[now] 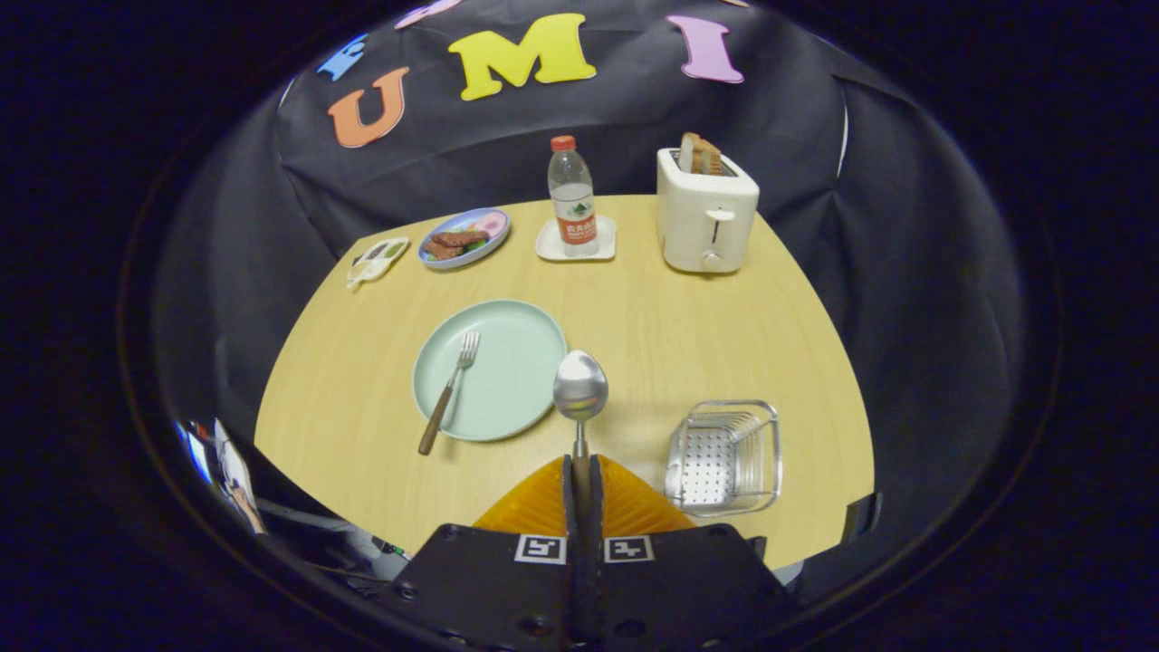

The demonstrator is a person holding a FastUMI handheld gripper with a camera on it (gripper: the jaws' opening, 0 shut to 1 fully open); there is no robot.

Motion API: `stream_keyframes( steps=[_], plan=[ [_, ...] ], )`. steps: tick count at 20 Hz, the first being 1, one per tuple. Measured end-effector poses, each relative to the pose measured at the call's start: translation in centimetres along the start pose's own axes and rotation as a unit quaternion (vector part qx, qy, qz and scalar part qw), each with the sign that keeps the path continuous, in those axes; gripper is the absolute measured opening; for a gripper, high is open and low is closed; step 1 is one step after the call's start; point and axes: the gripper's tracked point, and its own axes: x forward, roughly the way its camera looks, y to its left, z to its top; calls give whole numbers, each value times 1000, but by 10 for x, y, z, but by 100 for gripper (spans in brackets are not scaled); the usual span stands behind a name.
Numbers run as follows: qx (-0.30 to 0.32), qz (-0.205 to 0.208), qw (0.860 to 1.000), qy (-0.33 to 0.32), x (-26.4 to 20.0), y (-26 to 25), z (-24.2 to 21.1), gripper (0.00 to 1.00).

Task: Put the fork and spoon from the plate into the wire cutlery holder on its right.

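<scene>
My gripper (581, 471) is shut on the handle of a metal spoon (580, 388), whose bowl sticks out ahead of the fingers, raised over the right rim of the pale green plate (507, 398). A fork (450, 389) with a brown wooden handle lies on the left part of that plate, its handle reaching over the near-left rim onto the table. The wire cutlery holder (724, 455) stands on the table to the right of the fingers, near the front edge, and looks empty.
At the back of the round wooden table (652, 326) stand a white toaster (706, 213) with bread in it, a water bottle (572, 197) on a white coaster, a blue plate of food (464, 237) and a small dish (377, 260).
</scene>
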Motion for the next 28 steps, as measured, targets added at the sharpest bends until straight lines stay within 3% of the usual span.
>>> stream_keyframes(
  steps=[5, 12, 20, 24, 26, 28],
  plan=[
    [2, -18, 1000, 2, -26, -49, -19, 1],
    [17, -17, 999, 29, -38, -77, -42, 1],
    [37, -28, 996, 79, -22, -87, -38, 2],
    [28, -45, 997, 59, -14, -87, -25, 8],
    [21, -45, 998, 50, -13, -83, -16, 5],
    [16, -40, 998, 41, -15, -75, -9, 13]
  ],
)
